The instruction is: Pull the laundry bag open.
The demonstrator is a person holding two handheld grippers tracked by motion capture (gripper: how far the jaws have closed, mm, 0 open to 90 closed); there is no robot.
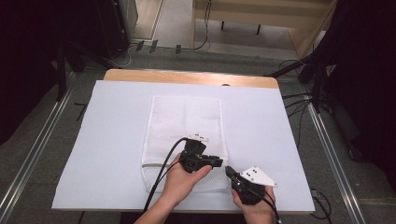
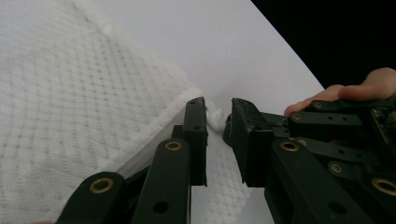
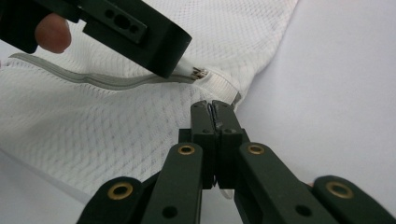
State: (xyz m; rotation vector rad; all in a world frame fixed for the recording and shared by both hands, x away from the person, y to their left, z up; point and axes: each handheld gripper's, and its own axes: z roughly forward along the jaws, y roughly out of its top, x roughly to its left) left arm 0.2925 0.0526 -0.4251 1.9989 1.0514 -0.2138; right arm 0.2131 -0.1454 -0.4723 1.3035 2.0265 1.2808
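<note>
A white mesh bag [image 1: 184, 135] lies flat near the middle of a white sheet [image 1: 107, 140] that covers the wooden table [image 1: 140, 75], its near end toward the person. The fabric is a fine, dotted netting, with a pale grey zipper [image 3: 93, 80] running across it close to the near end; the zipper line looks slightly wavy in the right gripper view.

The left gripper [image 1: 219, 163], held in the person's left hand [image 1: 180, 179], lies over the bag's near right part. In the left gripper view its jaws stand a little apart with a narrow gap between them, over the bag's white hemmed edge; in the right gripper view one tip sits right at the metal zipper pull [image 3: 200, 72], though whether it grips it cannot be told.

Just to the right, the right gripper [image 1: 229, 171], in the right hand [image 1: 254, 207], rests at the bag's near right corner. Its jaws are pressed together, pinching the bag's white edge band [image 3: 224, 88] beside the zipper's end.
</note>
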